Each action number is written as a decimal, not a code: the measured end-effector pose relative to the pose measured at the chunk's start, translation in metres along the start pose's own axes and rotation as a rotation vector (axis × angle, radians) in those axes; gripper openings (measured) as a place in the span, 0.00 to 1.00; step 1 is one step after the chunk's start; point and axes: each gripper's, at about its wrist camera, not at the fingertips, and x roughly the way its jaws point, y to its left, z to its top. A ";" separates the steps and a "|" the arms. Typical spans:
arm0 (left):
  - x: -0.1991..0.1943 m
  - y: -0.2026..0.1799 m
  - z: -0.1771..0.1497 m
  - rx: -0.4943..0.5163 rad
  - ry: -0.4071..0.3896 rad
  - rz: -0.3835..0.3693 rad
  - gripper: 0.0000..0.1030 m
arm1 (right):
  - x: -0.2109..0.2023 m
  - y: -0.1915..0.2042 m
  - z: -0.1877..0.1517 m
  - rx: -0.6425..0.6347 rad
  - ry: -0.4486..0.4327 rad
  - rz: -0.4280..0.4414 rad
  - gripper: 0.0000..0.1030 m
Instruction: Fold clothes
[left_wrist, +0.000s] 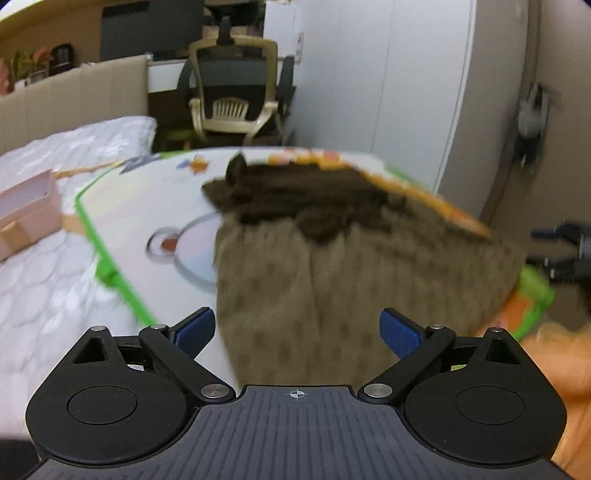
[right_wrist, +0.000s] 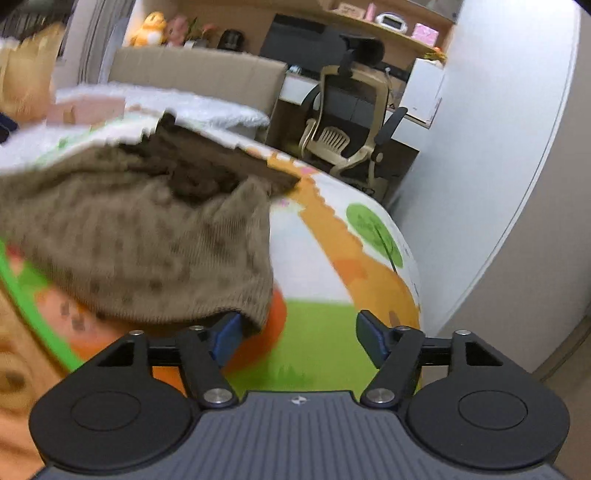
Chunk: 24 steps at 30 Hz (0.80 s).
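- Knitted garment (left_wrist: 332, 266) lies bunched on the colourful play mat (left_wrist: 147, 206), its tan patterned body nearest me and a dark brown part (left_wrist: 295, 199) rumpled along the far side, close to the mat's orange edge.
- My left gripper (left_wrist: 297, 328) hangs just over the near tan hem, jaws wide apart, blue pads (left_wrist: 195, 328) clear of the cloth — nothing held.
- My right gripper (right_wrist: 297, 332) has its jaws apart too. The garment's near corner droops right by the left-hand pad (right_wrist: 227, 332) and may brush it, but nothing is pinched between the two.
- From the left wrist view the right gripper shows only as a dark blurred shape at the picture's right edge.
- Both views are smeared, so fine creases are beyond me; I can't tell sleeves from body in that brown heap.
- As I judge it, the fold is barely begun — the piece looks heaped, not squared.
- To do this step well, I reckon: flatten first. Take the two near corners of the tan hem, one per claw, and pinch the knit itself, not the mat under it.
- Keep both claws level with each other as they travel, so the fold edge comes out straight.
- Watch that far orange edge: the brown part sits near it, and a hard pull away from me could drag the cloth off the mat.
- Pink box (left_wrist: 26, 210) on the quilted bedding (left_wrist: 55, 295) sits well apart, out of the way.
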 end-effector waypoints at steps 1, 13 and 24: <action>0.008 0.003 0.013 -0.021 -0.007 -0.006 0.96 | 0.000 -0.003 0.009 0.022 -0.016 0.022 0.76; 0.165 0.033 0.127 -0.171 -0.057 -0.082 0.94 | 0.113 -0.015 0.188 0.181 -0.170 0.251 0.93; 0.253 0.075 0.112 -0.288 0.056 -0.107 0.78 | 0.296 0.024 0.179 0.252 0.166 0.305 0.76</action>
